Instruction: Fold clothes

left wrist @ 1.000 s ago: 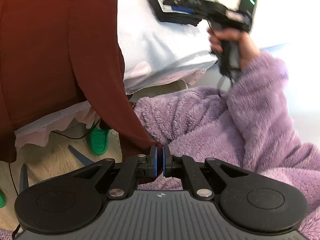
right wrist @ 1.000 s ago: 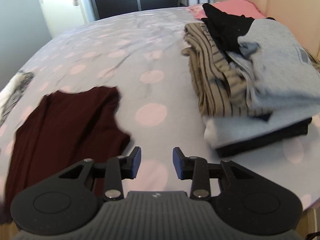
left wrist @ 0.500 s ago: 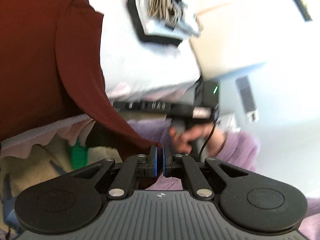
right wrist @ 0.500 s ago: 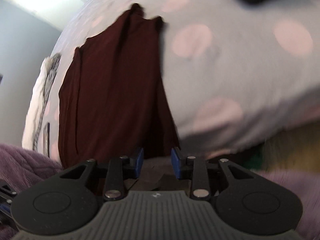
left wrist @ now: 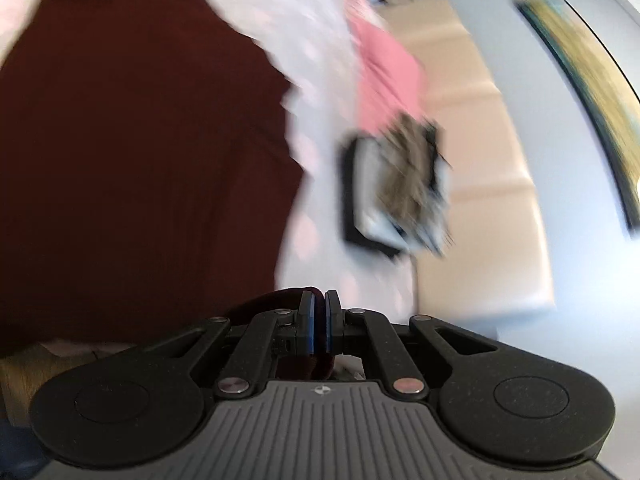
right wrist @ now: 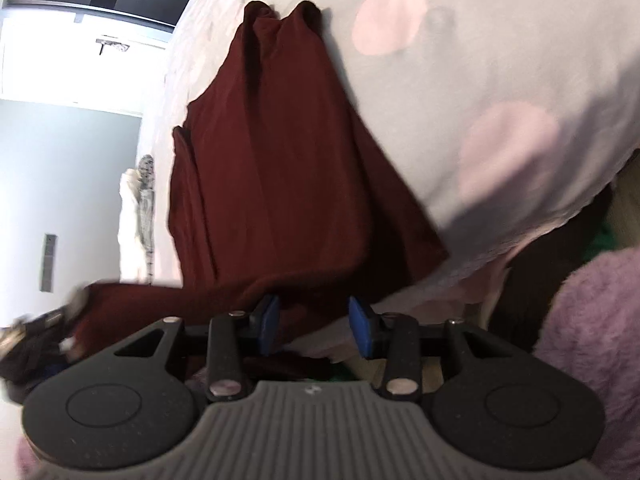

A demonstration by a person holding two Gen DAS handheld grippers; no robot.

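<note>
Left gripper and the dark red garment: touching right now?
Touching. The left wrist view shows the left gripper shut on a fold of the dark red garment, cloth bunching against the blue pads.

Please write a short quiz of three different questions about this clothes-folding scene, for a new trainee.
1. True or false: the left gripper is shut on the dark red garment.
2. Are the right gripper's pads: A) pressed together, B) apart, C) hidden?
3. What pattern does the bedsheet have?

Key: 1 true. 2 B; they have just been opening, with the garment's hem between them, not pinched. 3 pink dots.
</note>
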